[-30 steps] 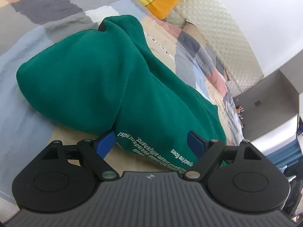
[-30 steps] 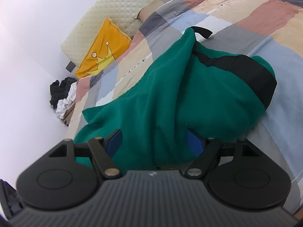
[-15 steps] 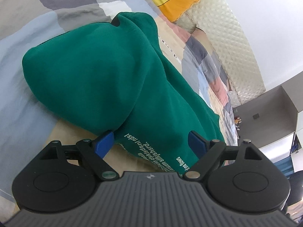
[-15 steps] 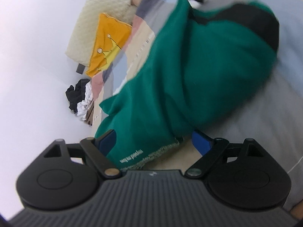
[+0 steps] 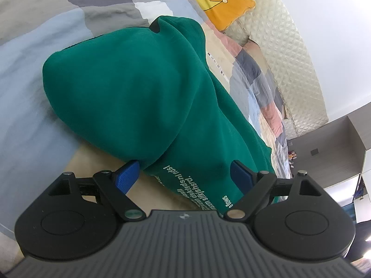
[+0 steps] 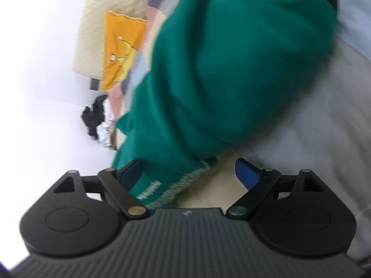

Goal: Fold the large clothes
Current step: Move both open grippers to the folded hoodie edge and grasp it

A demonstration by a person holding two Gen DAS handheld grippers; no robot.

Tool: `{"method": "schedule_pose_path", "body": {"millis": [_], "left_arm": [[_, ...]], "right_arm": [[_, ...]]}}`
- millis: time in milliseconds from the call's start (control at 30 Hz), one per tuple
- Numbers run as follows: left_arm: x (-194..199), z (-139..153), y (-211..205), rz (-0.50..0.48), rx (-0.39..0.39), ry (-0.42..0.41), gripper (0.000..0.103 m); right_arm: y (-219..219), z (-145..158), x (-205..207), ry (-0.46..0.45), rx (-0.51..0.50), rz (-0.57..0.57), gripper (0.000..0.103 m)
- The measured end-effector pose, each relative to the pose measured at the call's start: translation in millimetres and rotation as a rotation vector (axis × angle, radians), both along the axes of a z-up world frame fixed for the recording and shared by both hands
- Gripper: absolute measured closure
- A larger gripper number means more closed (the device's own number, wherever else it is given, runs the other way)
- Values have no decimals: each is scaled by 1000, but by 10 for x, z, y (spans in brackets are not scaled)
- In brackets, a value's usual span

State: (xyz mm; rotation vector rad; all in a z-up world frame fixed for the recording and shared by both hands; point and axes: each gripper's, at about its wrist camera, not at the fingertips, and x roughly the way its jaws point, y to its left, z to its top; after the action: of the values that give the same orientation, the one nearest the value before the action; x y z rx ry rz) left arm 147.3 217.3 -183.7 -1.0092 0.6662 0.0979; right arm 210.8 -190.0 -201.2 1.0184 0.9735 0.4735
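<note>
Green sweatshirt [image 5: 139, 97], bunched in a soft heap on the patchwork bedspread [image 5: 34, 53], filled the centre of the left wrist view, its white-lettered hem hanging down at lower centre between the blue pads of the left hand-held gripper [image 5: 184, 177], whose jaws stood wide and released with the cloth loose between them. In the blurred right wrist view the sweatshirt [image 6: 231, 69] spread across the upper right, and its stitched hem edge lay at lower centre inside the right hand-held gripper [image 6: 189, 173], whose jaws had just been opening and pressed nothing. An orange crown pillow [image 5: 222, 2] sat at the upper centre against the quilted headboard [image 5: 289, 46].
</note>
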Motion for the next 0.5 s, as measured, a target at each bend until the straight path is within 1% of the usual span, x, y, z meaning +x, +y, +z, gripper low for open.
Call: {"method": "schedule_pose_path", "body": {"millis": [100,167,200,333,500], "left_arm": [[-7,-19,14,4,-12,3,15],[-21,-35,27,11,-25,3,15],[-26,-51,30,13,-34,1,15],[-31,-118,76,31,-80,5,15],[-52,-226,166,73,-176,-1,15]], "right_arm": [[4,-28,64,9,-1,-26,12],[10,-101,126,42,49,-40,0],[14,-143,165,69,75,-59,0],[29,-249,287,107,137,-89,0],[-199,-349,258,134,216,-231,0]]}}
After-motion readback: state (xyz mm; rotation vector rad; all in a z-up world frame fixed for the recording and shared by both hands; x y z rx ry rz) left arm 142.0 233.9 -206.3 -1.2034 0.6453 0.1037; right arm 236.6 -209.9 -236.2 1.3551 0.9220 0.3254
